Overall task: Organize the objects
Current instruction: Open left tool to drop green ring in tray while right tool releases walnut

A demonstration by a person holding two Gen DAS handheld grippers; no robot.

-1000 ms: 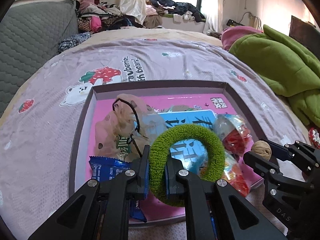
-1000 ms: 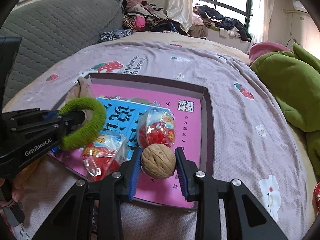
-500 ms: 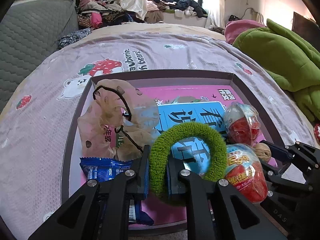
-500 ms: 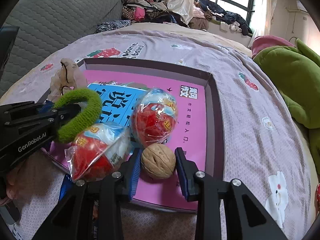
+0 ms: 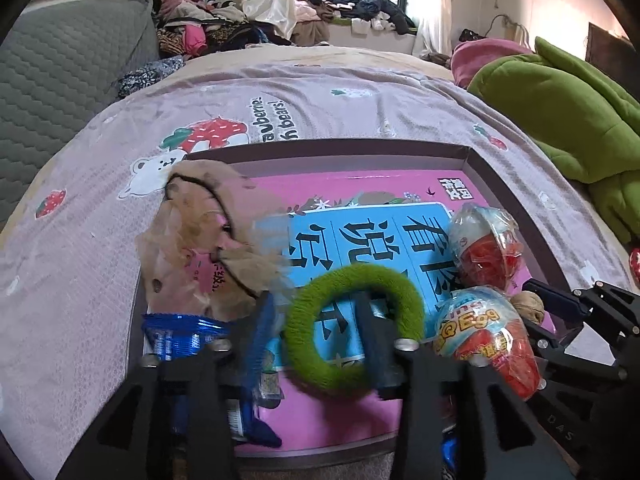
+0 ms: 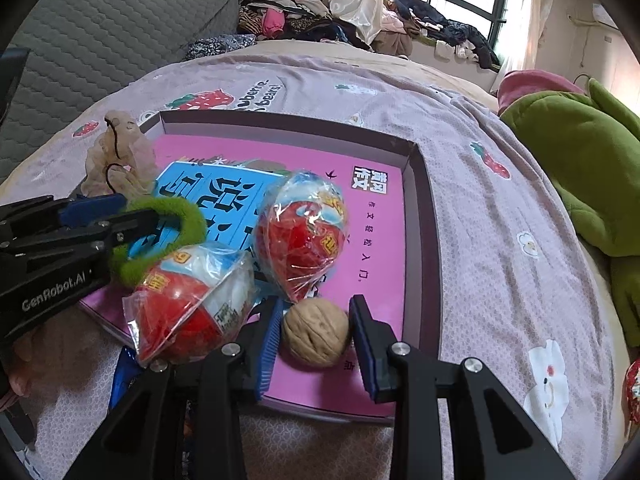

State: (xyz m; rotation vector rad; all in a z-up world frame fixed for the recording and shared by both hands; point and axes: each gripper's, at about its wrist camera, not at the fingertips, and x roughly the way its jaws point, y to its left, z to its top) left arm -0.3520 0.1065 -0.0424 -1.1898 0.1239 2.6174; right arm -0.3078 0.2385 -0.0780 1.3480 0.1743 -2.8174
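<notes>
A fuzzy green ring (image 5: 352, 328) hangs low over the pink book in a shallow purple box (image 5: 320, 148). My left gripper (image 5: 314, 320) is opening. The ring's left band sits loose between the jaws, the left pad has pulled clear, and the right finger passes through the hole. From the right wrist view the ring (image 6: 168, 236) droops off that gripper (image 6: 100, 220). My right gripper (image 6: 316, 330) is shut on a walnut (image 6: 316, 338) just above the box's near right corner. Two wrapped red toy eggs (image 6: 304, 232) (image 6: 188, 296) lie in the box beside it.
A crumpled beige bag with a black cord (image 5: 200, 240) and a blue snack packet (image 5: 180, 332) lie at the box's left side. The box rests on a mauve strawberry bedspread (image 5: 320, 100). A green quilt (image 5: 560, 112) is heaped on the right, a grey padded headboard (image 5: 60, 80) on the left.
The left jaws have spread apart and let go of the green ring's band. Both views have come closer to the box. The walnut stays gripped in the right gripper.
</notes>
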